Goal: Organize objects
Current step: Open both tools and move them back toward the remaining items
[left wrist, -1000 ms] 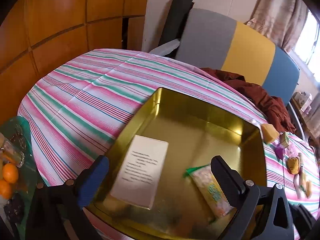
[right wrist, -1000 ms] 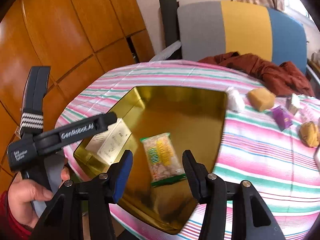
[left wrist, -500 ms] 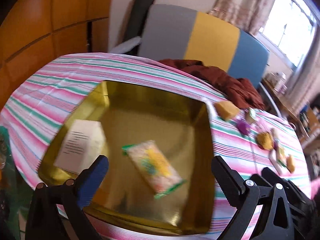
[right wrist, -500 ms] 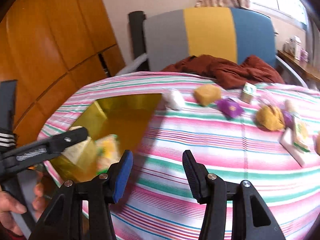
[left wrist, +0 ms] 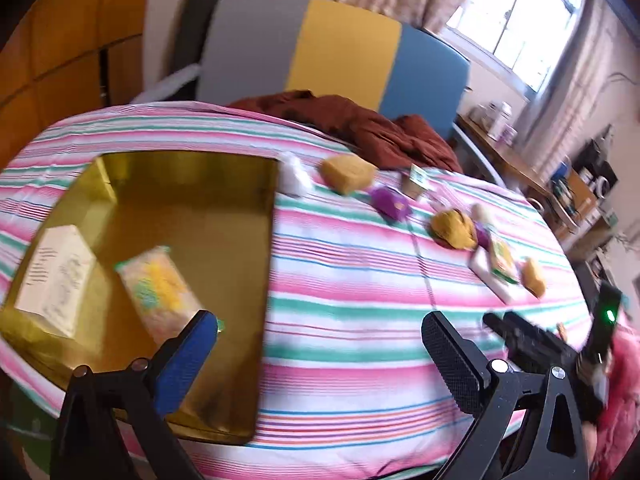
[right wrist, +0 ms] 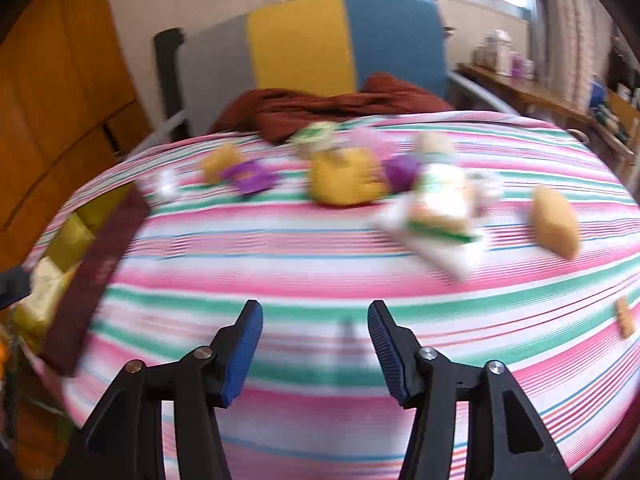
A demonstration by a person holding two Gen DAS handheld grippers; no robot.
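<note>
Left wrist view: the wide, empty left claw [left wrist: 320,354] hovers over the striped table [left wrist: 344,300]; the gold tin [left wrist: 192,208] holds a white card [left wrist: 54,278] with unreadable print and a snack packet [left wrist: 160,292]. The right claw [right wrist: 315,336], empty, is opening above blurred packets [right wrist: 436,208].

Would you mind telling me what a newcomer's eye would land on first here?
Probably the gold tin tray at the left of the pink-striped tablecloth, holding a snack packet and a white card. Next, the scattered small snacks toward the table's far side, before a grey, yellow and blue chair.
</note>
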